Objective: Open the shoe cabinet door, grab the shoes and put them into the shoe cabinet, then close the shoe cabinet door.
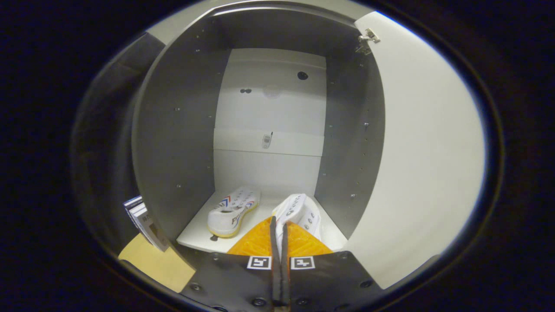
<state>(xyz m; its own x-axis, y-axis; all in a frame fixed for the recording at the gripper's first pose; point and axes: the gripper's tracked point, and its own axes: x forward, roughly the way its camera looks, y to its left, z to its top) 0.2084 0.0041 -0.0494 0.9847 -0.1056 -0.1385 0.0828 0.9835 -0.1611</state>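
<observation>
The hand-held gripper (279, 225) is clenched on the heel of one shoe (301, 212) just ahead. The other shoe (233, 210) is set ahead-left inside the cabinet (182, 130). The door (425, 147) is open.

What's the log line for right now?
door open | first shoe on shelf | tool shut on second shoe, at shelf

Gripper (279, 225) camera close before the open shoe cabinet (182, 130), facing inward (slightly downward).
</observation>
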